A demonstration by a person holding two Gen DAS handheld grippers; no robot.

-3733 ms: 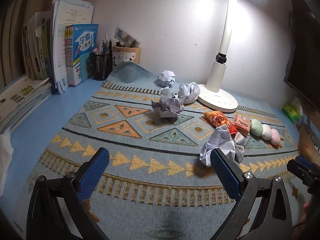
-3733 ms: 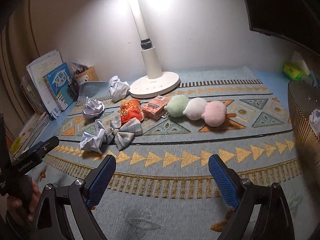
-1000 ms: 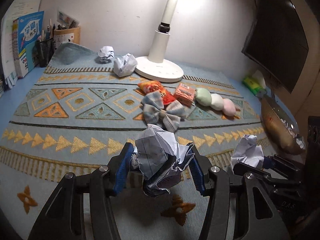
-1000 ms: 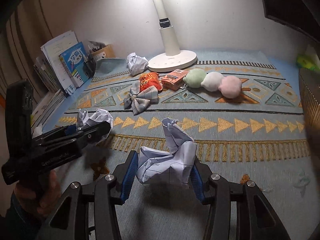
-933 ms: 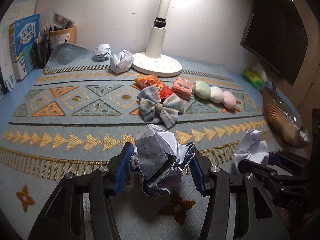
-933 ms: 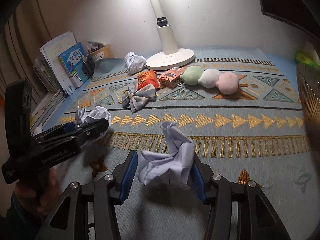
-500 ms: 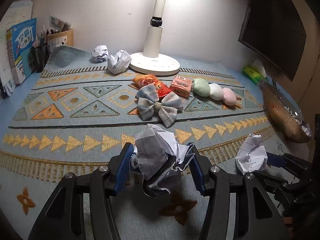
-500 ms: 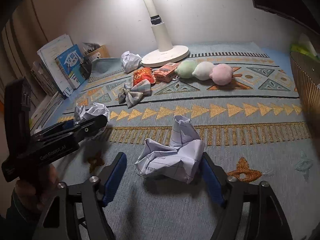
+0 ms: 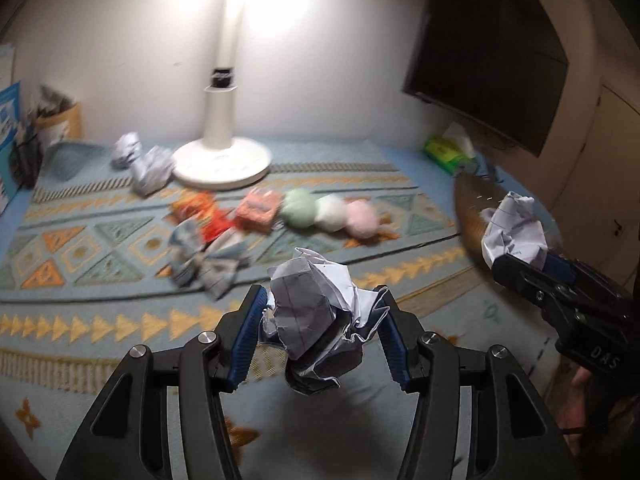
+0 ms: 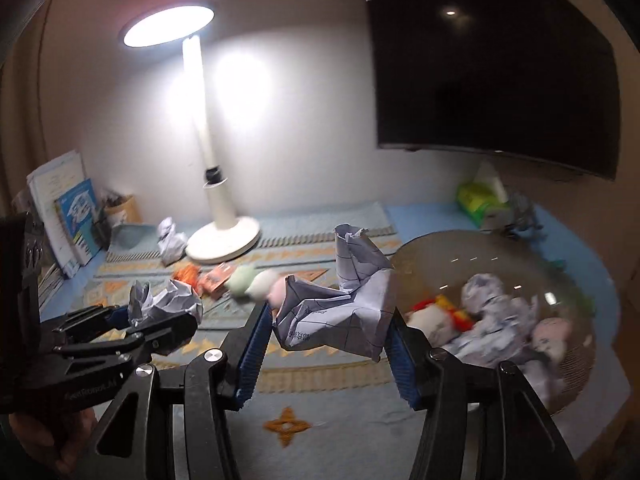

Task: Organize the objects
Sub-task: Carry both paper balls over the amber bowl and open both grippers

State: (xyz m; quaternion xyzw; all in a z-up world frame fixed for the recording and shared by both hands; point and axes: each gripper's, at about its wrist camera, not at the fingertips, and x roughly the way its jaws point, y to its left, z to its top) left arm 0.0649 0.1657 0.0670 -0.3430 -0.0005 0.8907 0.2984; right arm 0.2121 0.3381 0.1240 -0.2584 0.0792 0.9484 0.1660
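Note:
My left gripper (image 9: 322, 300) is shut on a crumpled paper ball (image 9: 304, 320), held above the patterned mat (image 9: 100, 320). My right gripper (image 10: 329, 314) holds a second crumpled sheet (image 10: 344, 292); its jaws are closing, and both pads press on the paper. It hangs next to the left rim of a wire basket (image 10: 420, 248) that holds paper balls and small toys. In the left wrist view the right gripper (image 9: 520, 256) and its paper (image 9: 512, 228) sit at the basket's edge (image 9: 466, 208). The right wrist view shows the left gripper (image 10: 160, 320) low on the left.
A white desk lamp (image 9: 222, 160) stands at the back, with two paper balls (image 9: 148, 168) beside its base. A plaid bow (image 9: 208, 264), snack packets (image 9: 256, 212) and a three-ball plush (image 9: 332, 216) lie mid-mat. Books (image 10: 72, 216) are at the left, a monitor (image 10: 492, 60) and a green pack (image 10: 476, 200) at the right.
Both grippers have risen and swung right toward the wire basket, each still carrying its paper. The right jaws widened briefly around the sheet, then narrowed again.

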